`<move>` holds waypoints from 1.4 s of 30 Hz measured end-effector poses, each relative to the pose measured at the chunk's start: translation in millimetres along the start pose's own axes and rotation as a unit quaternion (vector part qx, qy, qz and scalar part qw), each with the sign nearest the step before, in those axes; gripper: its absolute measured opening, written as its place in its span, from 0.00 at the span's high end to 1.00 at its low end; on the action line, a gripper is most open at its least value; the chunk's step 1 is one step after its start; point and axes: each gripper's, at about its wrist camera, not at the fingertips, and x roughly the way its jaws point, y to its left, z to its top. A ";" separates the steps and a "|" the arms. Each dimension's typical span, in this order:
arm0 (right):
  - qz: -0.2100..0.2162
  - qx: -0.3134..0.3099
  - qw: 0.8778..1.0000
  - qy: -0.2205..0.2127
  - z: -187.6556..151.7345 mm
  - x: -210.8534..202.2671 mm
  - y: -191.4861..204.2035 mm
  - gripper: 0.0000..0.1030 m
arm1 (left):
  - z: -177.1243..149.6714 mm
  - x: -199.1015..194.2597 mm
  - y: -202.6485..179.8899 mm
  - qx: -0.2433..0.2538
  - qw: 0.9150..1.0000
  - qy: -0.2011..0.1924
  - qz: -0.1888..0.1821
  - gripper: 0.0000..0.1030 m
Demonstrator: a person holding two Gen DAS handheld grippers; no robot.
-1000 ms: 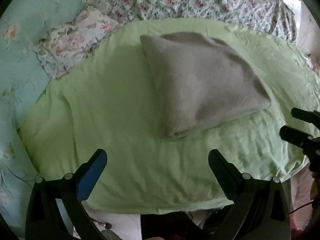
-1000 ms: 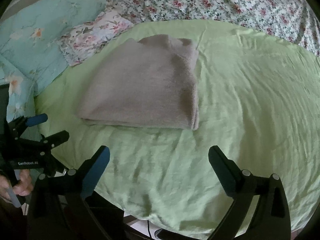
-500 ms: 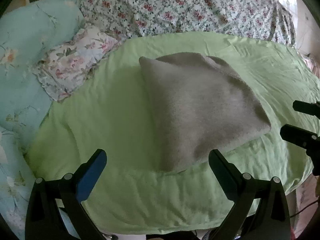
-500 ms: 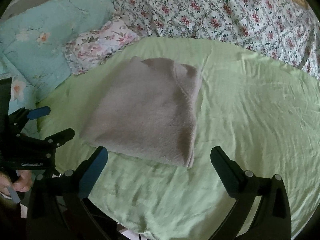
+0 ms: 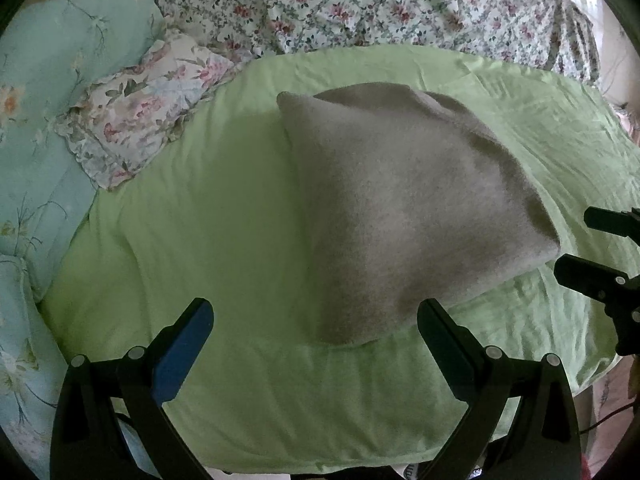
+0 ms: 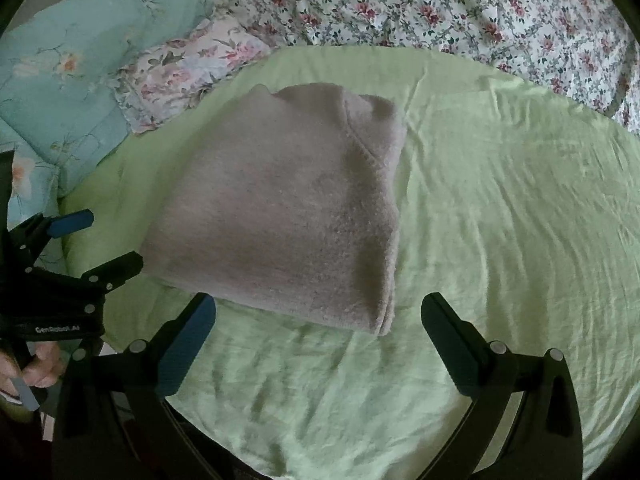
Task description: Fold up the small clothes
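Observation:
A grey fleece garment (image 5: 404, 208) lies folded into a thick rectangle on the light green sheet (image 5: 208, 220). It also shows in the right wrist view (image 6: 288, 216), with its folded edge toward the front right. My left gripper (image 5: 314, 320) is open and empty, just in front of the garment's near left corner. My right gripper (image 6: 318, 316) is open and empty, just in front of the garment's near right corner. Each gripper shows in the other's view, the right one (image 5: 588, 248) at the right edge and the left one (image 6: 96, 240) at the left edge.
A floral pillow (image 5: 136, 120) and a teal flowered quilt (image 5: 48, 92) lie to the left. A flowered bedspread (image 6: 440, 4) runs along the back. The green sheet's front edge drops off just below the grippers. A hand (image 6: 36, 368) holds the left gripper's handle.
Both grippers have moved forward toward the folded garment, so it now sits closer to the fingertips. Both stay open. The garment has not moved.

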 end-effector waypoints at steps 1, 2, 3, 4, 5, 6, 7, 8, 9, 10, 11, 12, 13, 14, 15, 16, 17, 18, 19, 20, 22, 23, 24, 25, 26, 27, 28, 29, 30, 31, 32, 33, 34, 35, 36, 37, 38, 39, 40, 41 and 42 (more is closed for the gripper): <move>0.000 0.000 1.000 -0.001 0.4 -1.0 0.1 0.01 | 0.3 -1.4 0.6 0.000 1.000 -0.002 0.000 0.01; -0.001 0.000 1.000 -0.003 0.4 -2.7 0.0 0.01 | 0.3 -2.7 0.8 -0.001 1.000 -0.002 -0.001 0.01; -0.001 0.001 1.000 -0.003 -0.3 -3.5 -0.3 0.01 | 0.1 -4.4 1.0 -0.002 1.000 -0.003 -0.001 0.01; -0.001 0.002 1.000 -0.004 -0.6 -5.5 -0.5 0.01 | 0.0 -6.4 1.4 -0.004 1.000 -0.005 -0.002 0.01; -0.001 0.003 1.000 -0.005 -0.8 -6.9 -1.0 0.01 | -0.2 -8.4 1.8 -0.005 1.000 -0.006 -0.003 0.01; -0.001 0.004 1.000 -0.006 -1.6 -8.4 -1.6 0.01 | -0.3 -9.9 1.1 -0.005 1.000 -0.007 -0.004 0.01; 0.000 0.003 1.000 -0.006 -2.2 -9.5 -3.3 0.01 | -0.4 -11.5 1.1 -0.006 1.000 -0.009 -0.003 0.01; -0.002 0.004 1.000 -0.006 -3.0 -11.1 -3.4 0.01 | -0.5 -12.8 1.0 -0.006 1.000 -0.010 -0.004 0.01; -0.002 0.004 1.000 -0.007 -3.4 -12.1 -3.5 0.01 | -0.4 -13.9 1.0 -0.006 1.000 -0.011 -0.005 0.01; -0.003 0.005 1.000 -0.007 -4.2 -13.3 -2.8 0.01 | -0.9 -14.7 0.7 -0.006 1.000 -0.012 -0.005 0.01; -0.003 0.005 1.000 -0.008 -4.6 -14.4 -2.8 0.01 | -1.1 -15.4 0.6 -0.006 1.000 -0.012 -0.005 0.01; -0.004 0.006 1.000 -0.009 -4.8 -15.3 -2.3 0.01 | -1.5 -15.9 0.2 -0.006 1.000 -0.012 -0.006 0.01; -0.004 0.006 1.000 -0.009 -4.7 -15.9 -2.4 0.01 | -1.9 -16.2 -0.1 -0.007 1.000 -0.012 -0.006 0.01; -0.004 0.006 1.000 -0.010 -4.7 -16.8 -1.9 0.01 | -2.3 -16.4 -0.3 -0.007 1.000 -0.012 -0.007 0.01; -0.003 0.005 1.000 -0.010 -4.5 -17.1 -2.2 0.01 | -2.6 -16.6 -0.6 -0.007 1.000 -0.012 -0.007 0.01; -0.003 0.004 1.000 -0.010 -4.4 -17.5 -1.8 0.01 | -2.7 -16.6 -0.7 -0.007 1.000 -0.012 -0.007 0.01; -0.003 0.004 1.000 -0.010 -4.6 -17.5 -1.0 0.01 | -2.6 -16.6 -0.8 -0.007 1.000 -0.011 -0.007 0.01; -0.004 0.003 1.000 -0.009 -4.8 -17.1 -0.6 0.01 | -2.7 -16.6 -0.4 -0.008 1.000 -0.011 -0.007 0.01; -0.004 0.003 1.000 -0.008 -5.0 -16.6 -0.1 0.01 | -3.2 -16.7 -0.5 -0.009 1.000 -0.010 -0.007 0.01; -0.004 0.004 1.000 -0.008 -5.0 -16.1 0.5 0.01 | -3.4 -16.5 -0.2 -0.010 1.000 -0.009 -0.008 0.01; -0.004 0.004 1.000 -0.005 -6.0 -15.0 2.1 0.01 | -4.3 -16.6 -0.4 -0.011 1.000 -0.008 -0.008 0.01; -0.003 0.004 1.000 -0.003 -6.3 -14.1 2.3 0.01 | -4.6 -16.8 -0.4 -0.011 1.000 -0.008 -0.008 0.01; -0.003 0.004 1.000 -0.002 -6.8 -13.8 2.0 0.01 | -4.9 -17.1 -0.7 -0.011 1.000 -0.008 -0.008 0.01; -0.003 0.004 1.000 -0.001 -7.1 -13.0 2.0 0.01 | -4.9 -16.9 -0.7 -0.011 1.000 -0.008 -0.007 0.01; -0.002 0.003 1.000 0.000 -7.0 -12.4 1.0 0.01 | -5.0 -17.1 -0.8 -0.010 1.000 -0.008 -0.007 0.01; -0.002 0.003 1.000 0.001 -7.2 -11.9 1.2 0.01 | -5.0 -16.8 -0.9 -0.010 1.000 -0.008 -0.007 0.01; -0.002 0.002 1.000 0.002 -7.3 -11.5 1.6 0.01 | -4.5 -16.2 -0.9 -0.010 1.000 -0.007 -0.007 0.01; -0.002 0.002 1.000 0.002 -7.2 -11.2 1.8 0.01 | -4.5 -16.1 -1.0 -0.009 1.000 -0.007 -0.007 0.01; -0.002 0.003 1.000 0.002 -7.1 -11.1 1.7 0.01 | -4.0 -15.6 -0.7 -0.008 1.000 -0.006 -0.007 0.01; -0.002 0.003 1.000 0.002 -7.2 -11.1 2.0 0.01 | -3.8 -15.3 -1.0 -0.007 1.000 -0.005 -0.007 0.01; -0.002 0.003 1.000 0.002 -7.1 -11.1 1.9 0.01 | -3.9 -15.1 -1.2 -0.007 1.000 -0.005 -0.007 0.01; -0.002 0.003 1.000 0.002 -7.2 -11.1 2.1 0.01 | -3.7 -14.7 -1.2 -0.006 1.000 -0.004 -0.007 0.01; -0.002 0.003 1.000 0.002 -7.2 -11.0 2.0 0.01 | -3.5 -14.3 -0.9 -0.006 1.000 -0.004 -0.007 0.01; -0.003 0.003 1.000 0.003 -7.3 -10.9 1.9 0.01 | -3.3 -14.1 -0.8 -0.005 1.000 -0.004 -0.008 0.01; -0.003 0.003 1.000 0.003 -7.1 -11.0 1.9 0.01 | -3.2 -13.9 -0.8 -0.005 1.000 -0.004 -0.008 0.01; -0.003 0.004 1.000 0.003 -6.8 -10.8 2.0 0.01 | -3.0 -13.8 -0.5 -0.004 1.000 -0.004 -0.008 0.01; -0.003 0.004 1.000 0.003 -6.7 -10.7 1.4 0.01 | -3.1 -13.8 -0.7 -0.004 1.000 -0.004 -0.008 0.01; -0.003 0.004 1.000 0.003 -6.8 -10.5 1.3 0.01 | -3.1 -13.8 -0.7 -0.004 1.000 -0.004 -0.008 0.01; -0.003 0.004 1.000 0.003 -7.0 -10.3 1.0 0.01 | -3.2 -13.8 -0.8 -0.004 1.000 -0.003 -0.008 0.01; -0.002 0.004 1.000 0.003 -6.9 -10.2 1.0 0.01 | -3.3 -13.9 -0.9 -0.004 1.000 -0.004 -0.008 0.01; -0.002 0.004 1.000 0.003 -7.0 -10.2 1.1 0.01 | -3.3 -14.0 -1.0 -0.004 1.000 -0.004 -0.008 0.01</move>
